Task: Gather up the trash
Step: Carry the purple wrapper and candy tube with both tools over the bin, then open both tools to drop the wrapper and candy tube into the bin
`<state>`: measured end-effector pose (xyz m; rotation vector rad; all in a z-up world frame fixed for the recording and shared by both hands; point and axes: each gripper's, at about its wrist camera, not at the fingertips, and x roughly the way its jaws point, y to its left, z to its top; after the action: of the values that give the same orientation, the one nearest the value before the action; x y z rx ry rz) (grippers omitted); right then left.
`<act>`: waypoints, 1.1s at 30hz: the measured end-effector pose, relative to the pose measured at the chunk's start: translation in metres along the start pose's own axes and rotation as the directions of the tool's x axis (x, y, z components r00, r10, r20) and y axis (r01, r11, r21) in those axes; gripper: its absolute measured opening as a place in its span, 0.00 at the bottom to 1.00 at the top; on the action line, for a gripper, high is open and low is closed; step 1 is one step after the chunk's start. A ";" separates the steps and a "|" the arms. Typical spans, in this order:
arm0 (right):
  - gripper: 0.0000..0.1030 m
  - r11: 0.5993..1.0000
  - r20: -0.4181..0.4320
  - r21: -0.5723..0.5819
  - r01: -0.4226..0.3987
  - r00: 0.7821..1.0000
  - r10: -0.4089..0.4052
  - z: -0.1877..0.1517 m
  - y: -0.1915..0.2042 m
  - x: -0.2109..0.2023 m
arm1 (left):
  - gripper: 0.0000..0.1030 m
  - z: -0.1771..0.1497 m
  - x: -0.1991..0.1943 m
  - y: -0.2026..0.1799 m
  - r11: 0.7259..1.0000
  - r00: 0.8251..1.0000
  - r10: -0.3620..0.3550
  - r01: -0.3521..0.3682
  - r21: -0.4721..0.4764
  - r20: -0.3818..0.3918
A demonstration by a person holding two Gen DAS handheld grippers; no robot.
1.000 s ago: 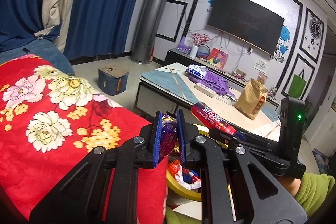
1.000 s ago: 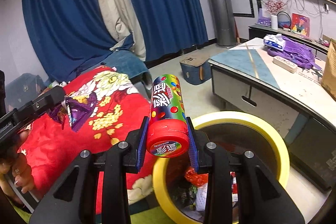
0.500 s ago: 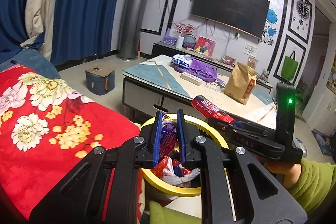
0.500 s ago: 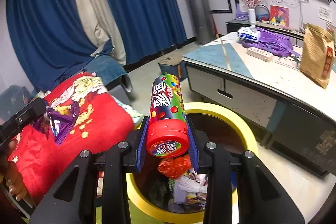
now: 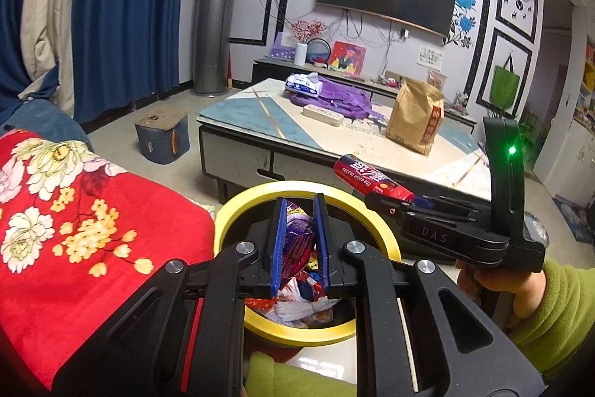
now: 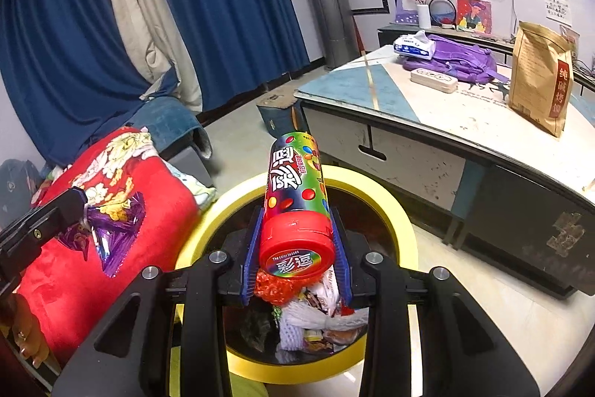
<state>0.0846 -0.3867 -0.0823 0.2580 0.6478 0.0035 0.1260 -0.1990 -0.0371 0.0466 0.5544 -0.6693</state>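
While both grippers were held above the yellow-rimmed trash bin [image 5: 375, 224], each one carried a piece of trash. The left gripper [image 5: 300, 240] was closed to a narrow gap on a crumpled purple wrapper [image 5: 295, 242], which was pressed between the blue pads [image 5: 278, 244] over the opening of the bin. In the right wrist view the same wrapper [image 6: 111, 229] was seen hanging from the left gripper [image 6: 83, 207] to the left of the bin, in front of the red flowered blanket [image 6: 122, 173]. The right gripper [image 6: 295, 248] was closed at a middle width on a colourful candy tube [image 6: 293, 188] with a red cap, and the cap end was turned toward the camera. The tube was held over the bin [image 6: 394, 211], tilted with its far end raised. In the left wrist view the tube [image 5: 368, 175] was seen above the right side of the rim, gripped by the right gripper [image 5: 405, 199], and a hand [image 5: 498, 289] in a green sleeve was seen at the handle. Inside the bin, white, red and other coloured wrappers [image 6: 316, 315] were already lying. The blanket [image 5: 74, 211] was placed just beside the bin on its left, and a low table [image 5: 334, 151] stood behind the bin. On the table a brown paper bag [image 5: 414, 116] and a purple bag [image 5: 334, 97] were placed, well apart from the bin.
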 end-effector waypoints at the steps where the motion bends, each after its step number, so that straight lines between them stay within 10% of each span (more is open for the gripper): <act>1: 0.31 1.000 -0.004 0.002 0.001 1.000 -0.001 -0.001 -0.002 0.001 | 0.09 -0.001 0.003 -0.002 1.000 1.000 -0.002 0.002 0.004 -0.007; 29: 0.33 0.998 -0.154 0.057 0.010 0.988 -0.001 -0.027 -0.022 0.038 | 0.10 -0.009 0.074 0.004 0.999 0.987 -0.021 0.016 -0.037 -0.157; 33: 0.47 0.997 -0.152 0.076 0.014 0.988 -0.002 -0.029 -0.027 0.038 | 0.45 -0.007 0.081 0.015 0.997 0.986 -0.008 -0.004 -0.077 -0.166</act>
<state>0.0958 -0.4023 -0.1337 0.3316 0.8016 -0.0092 0.1837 -0.2317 -0.0859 0.0294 0.7406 -0.6489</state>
